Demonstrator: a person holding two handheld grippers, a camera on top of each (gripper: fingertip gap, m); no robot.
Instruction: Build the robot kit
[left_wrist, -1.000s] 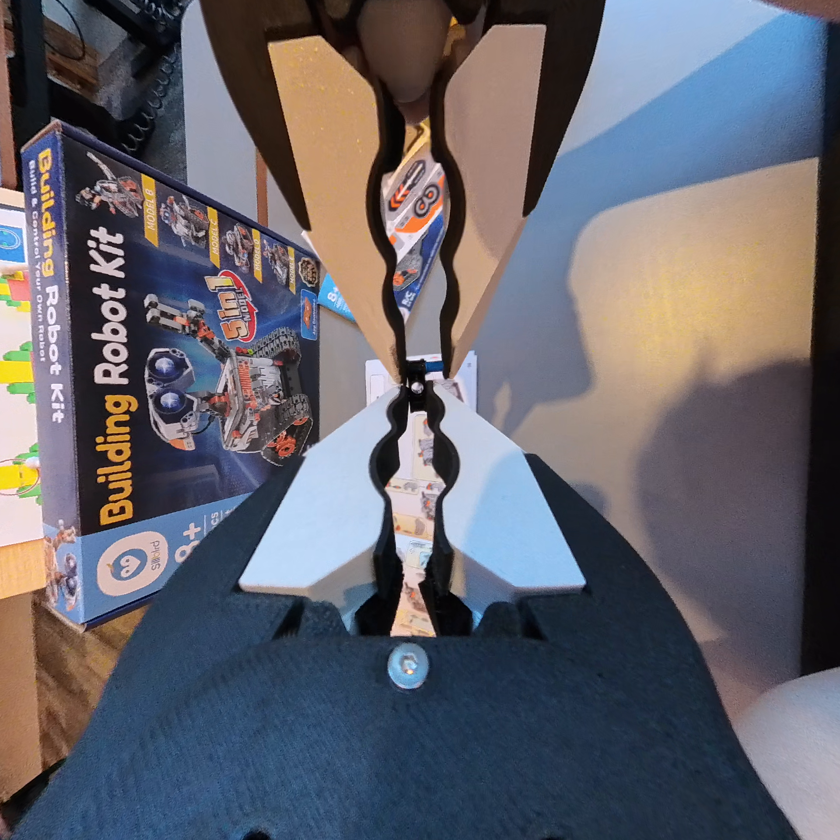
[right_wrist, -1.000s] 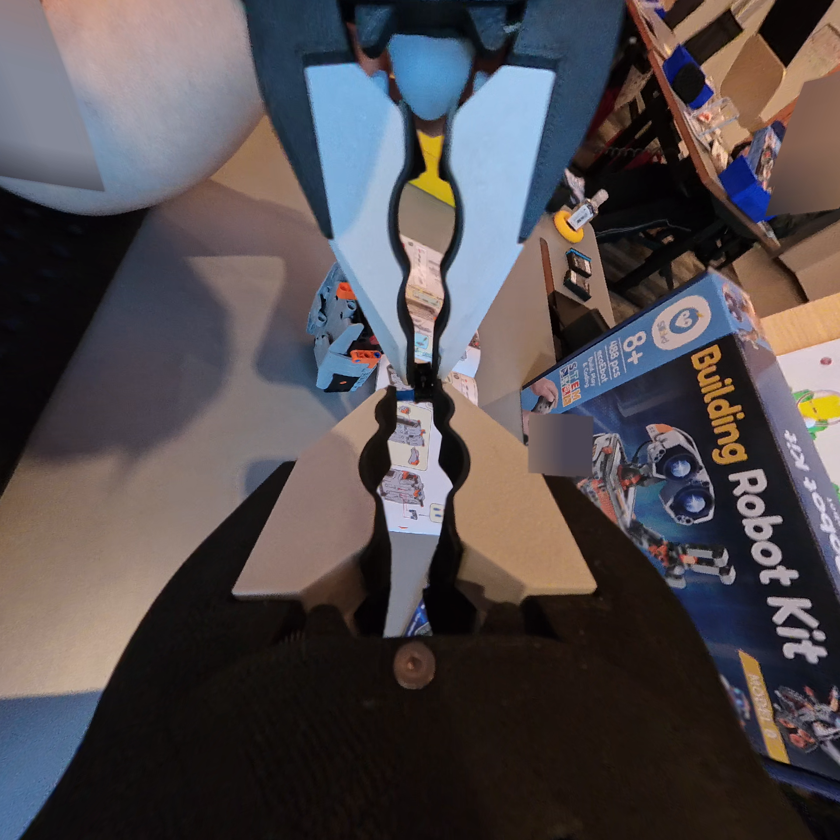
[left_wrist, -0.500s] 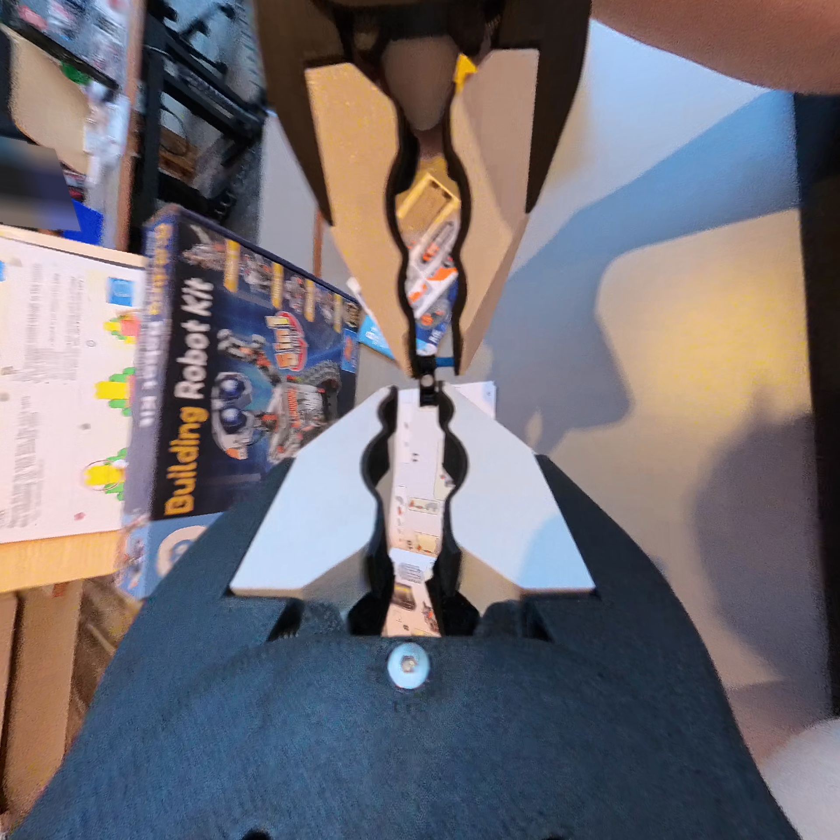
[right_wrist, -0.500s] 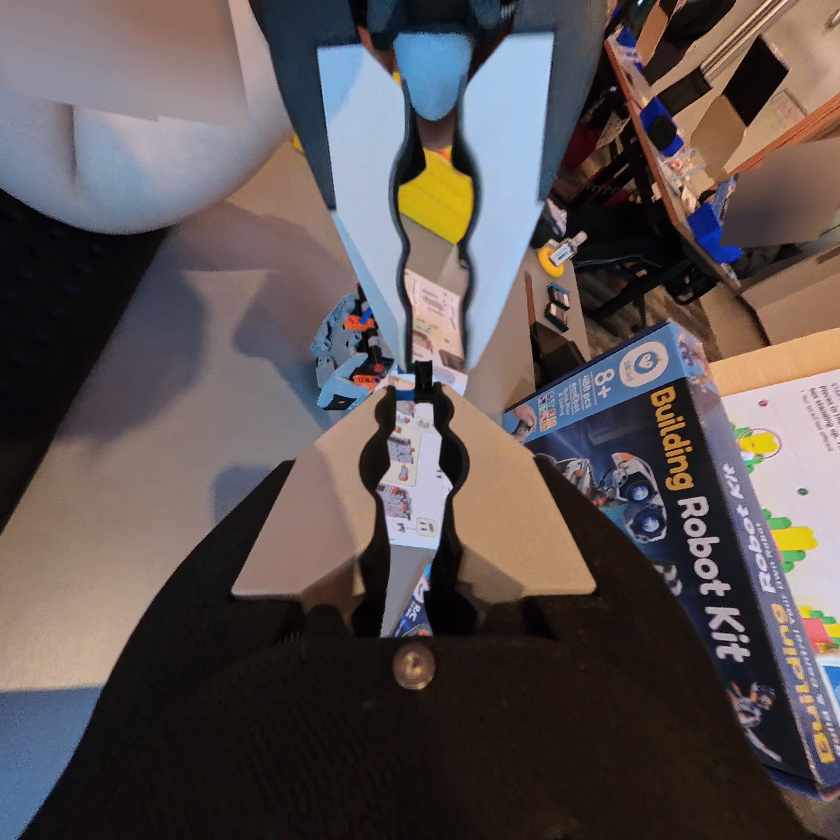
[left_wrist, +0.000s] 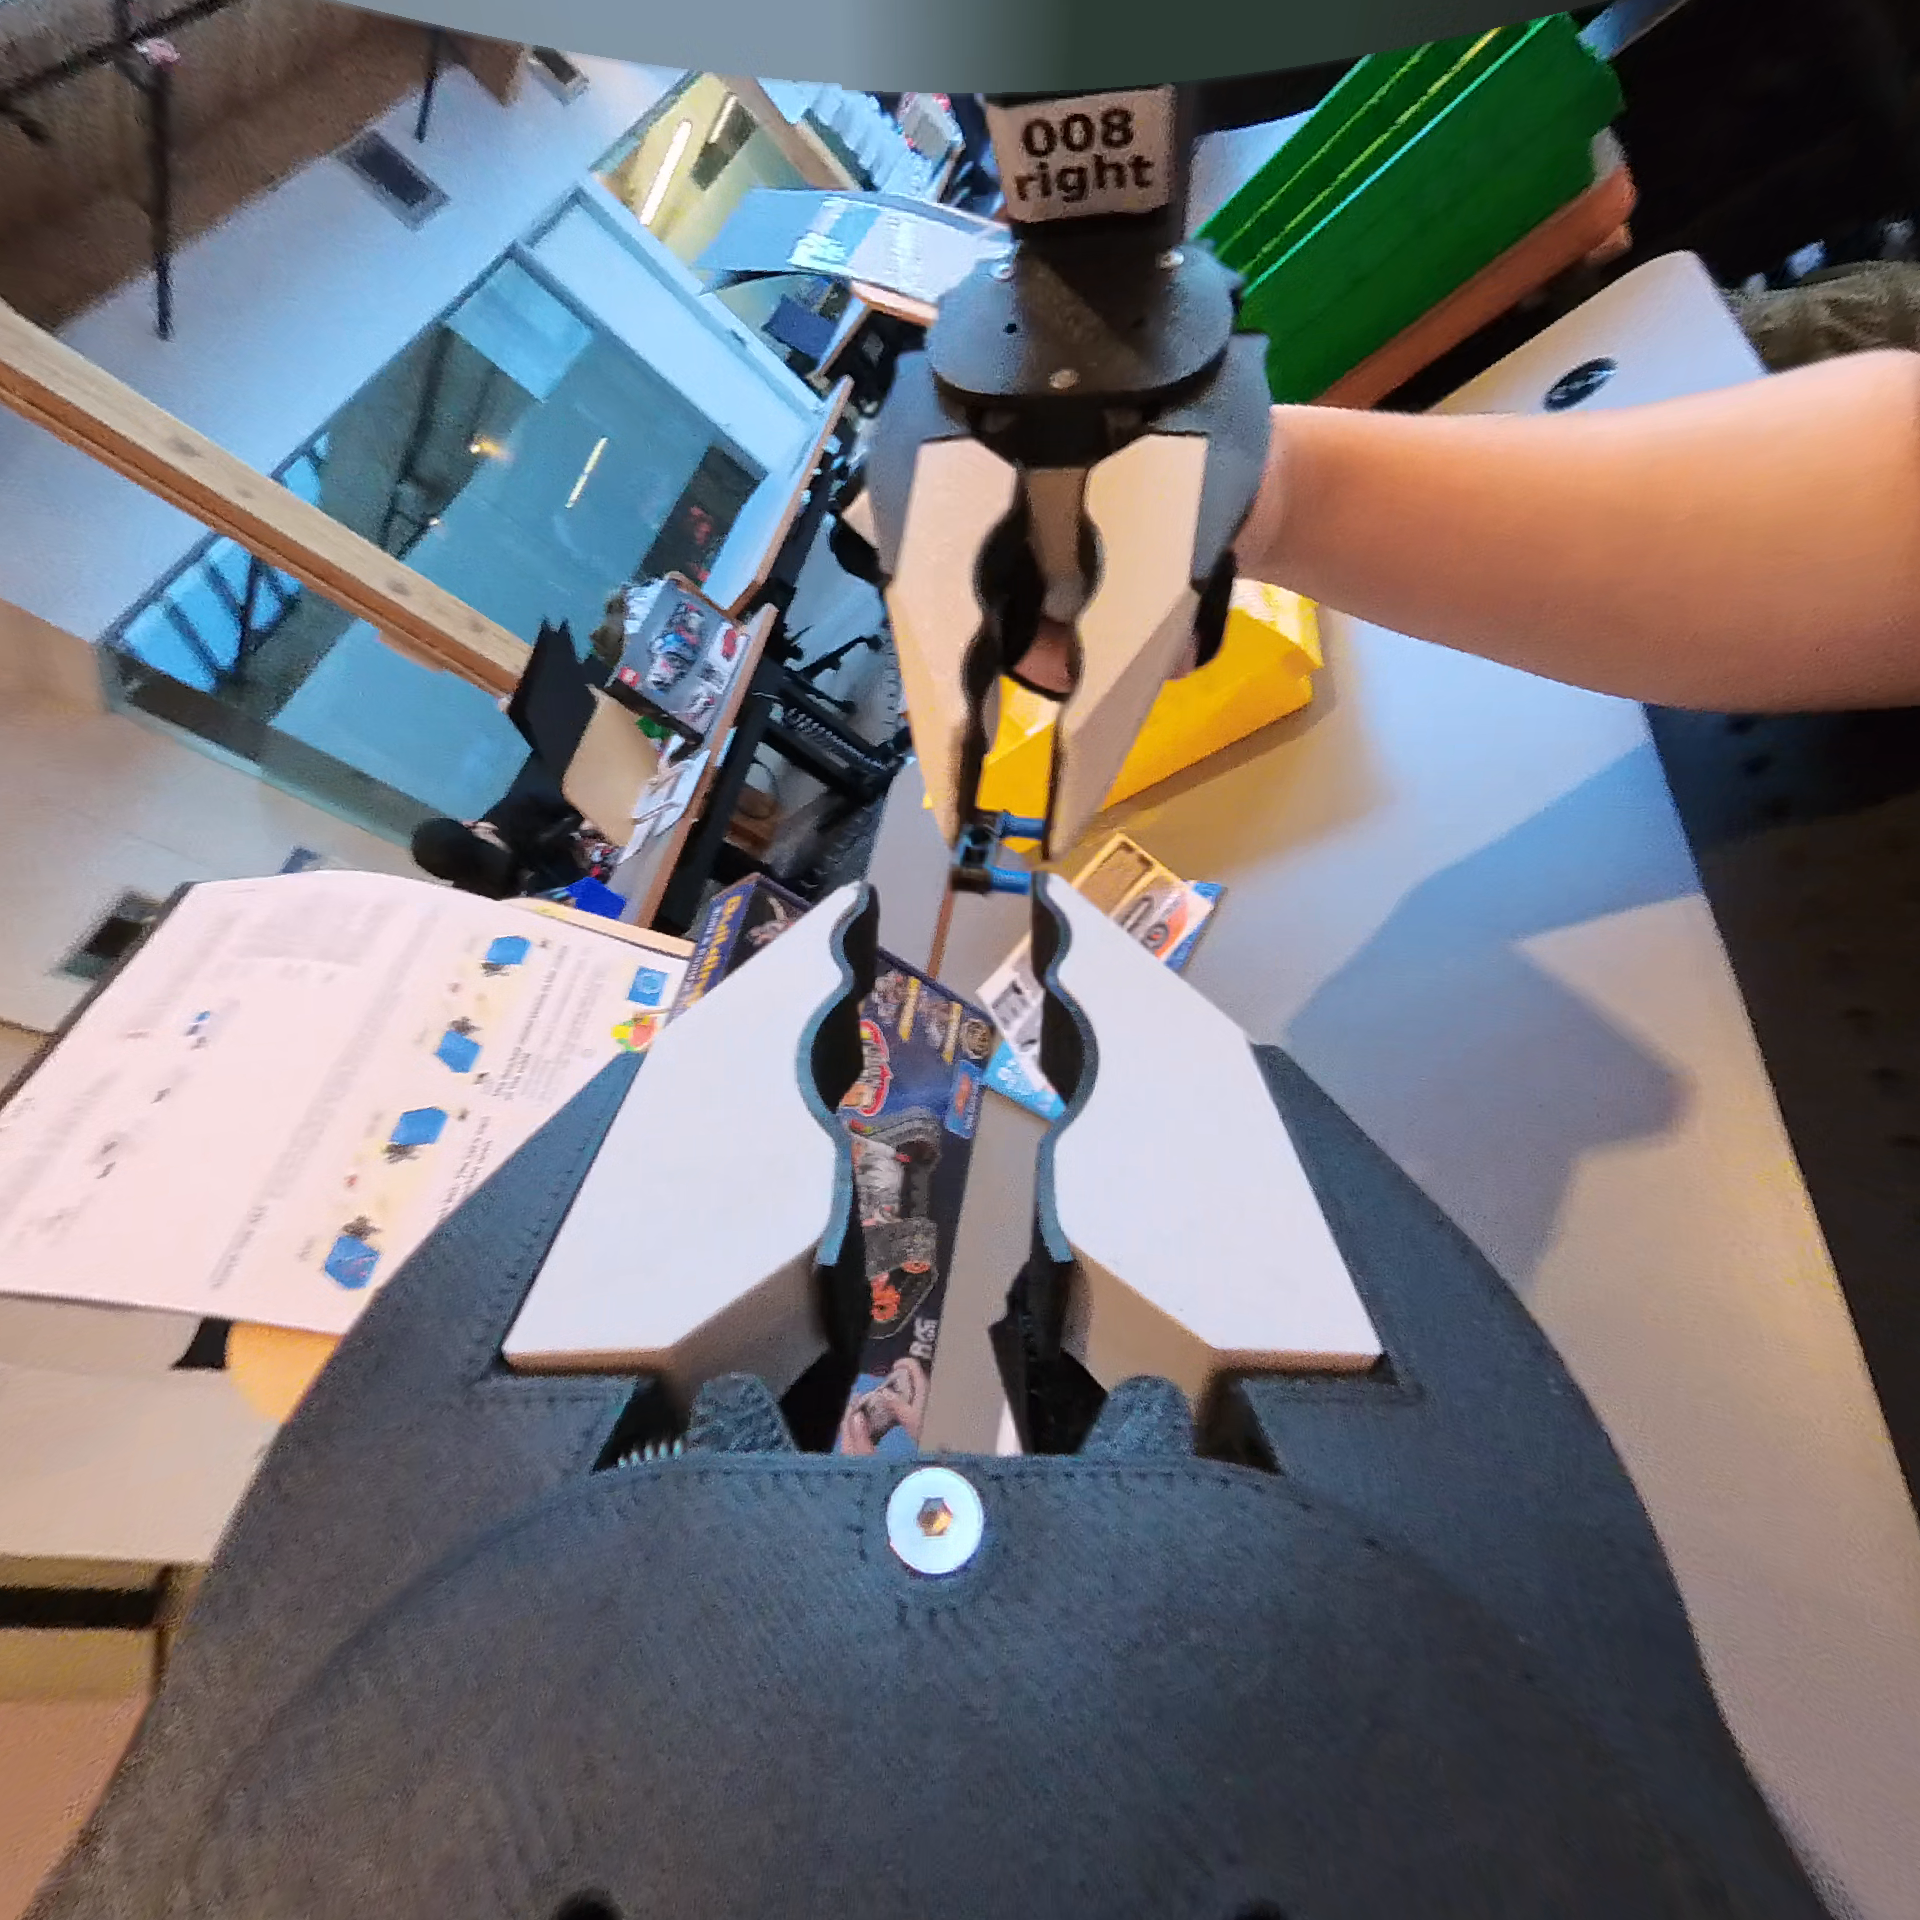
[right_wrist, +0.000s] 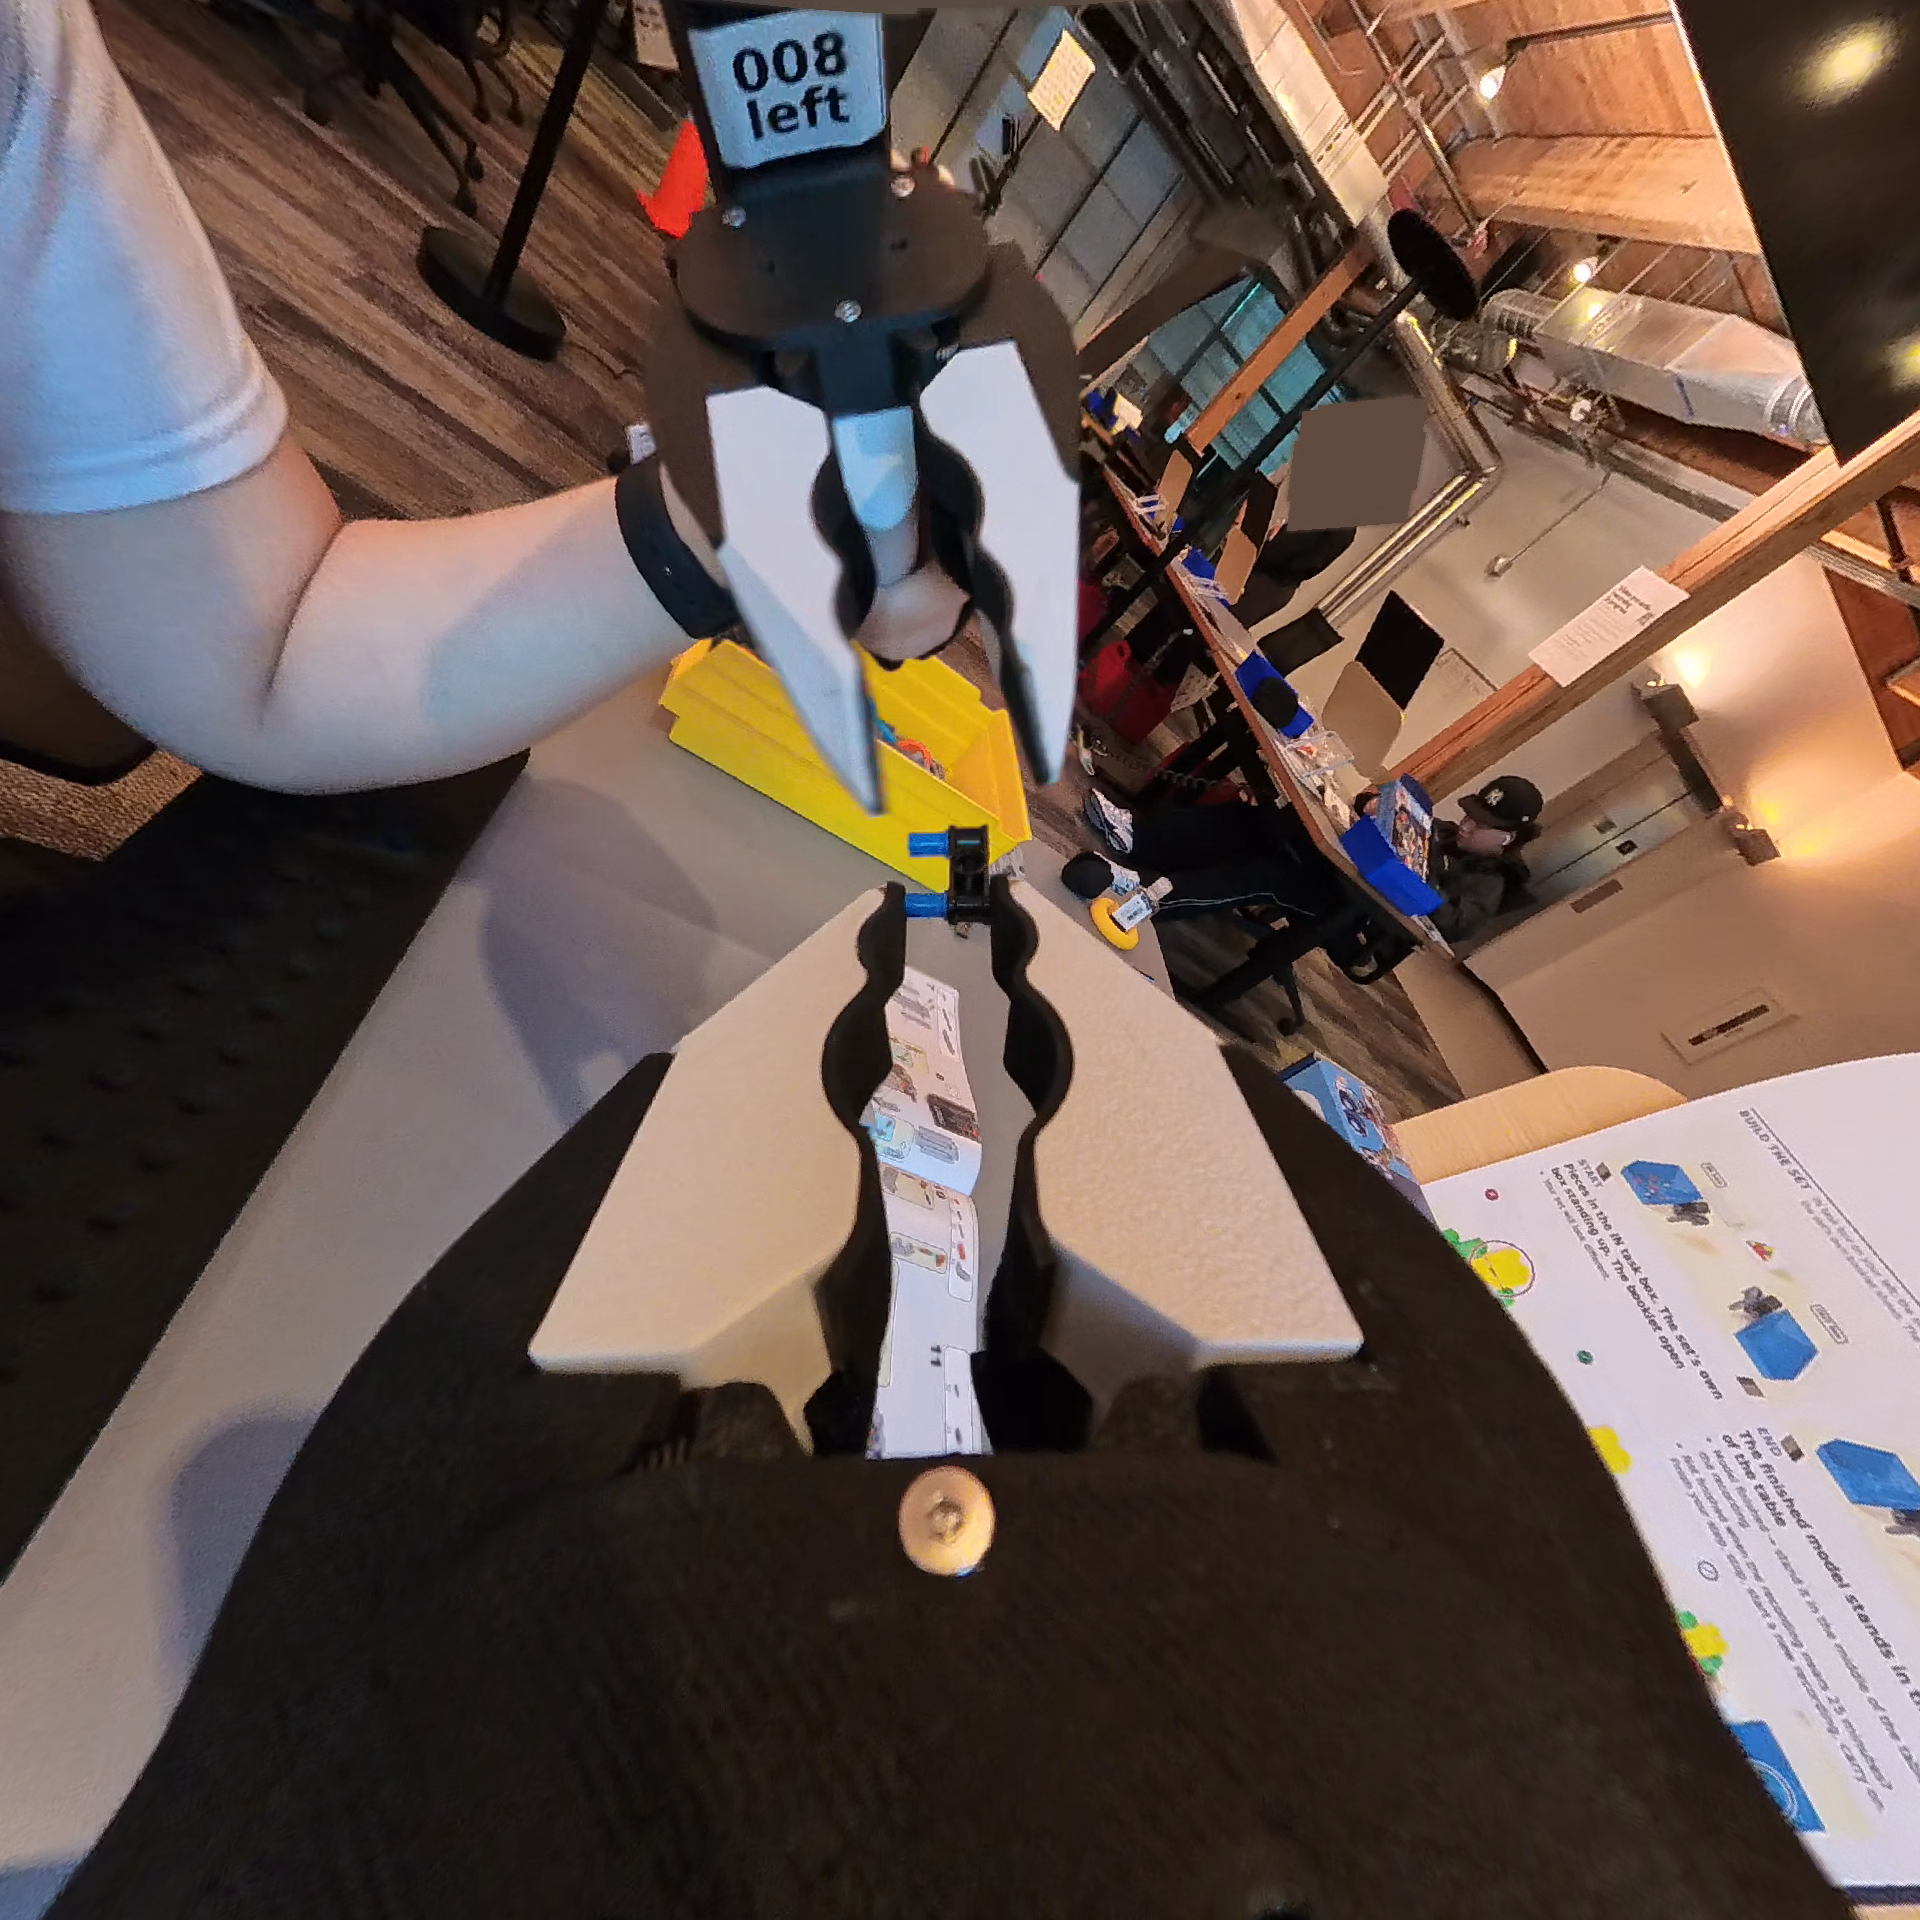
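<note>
A long pale grey table carries several items. A yellow plastic bin sits on it at the far end. An open instruction booklet lies flat near the middle. Just beside the booklet lies a dark blue toy kit box. A printed sheet with blue pictures rests on a tan cardboard box at the table's edge.

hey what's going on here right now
A person holds a gripper in each hand above a grey table, tips facing each other. The right gripper pinches a small black piece with blue pins. The left gripper is open just short of it. A yellow bin sits behind.
</note>
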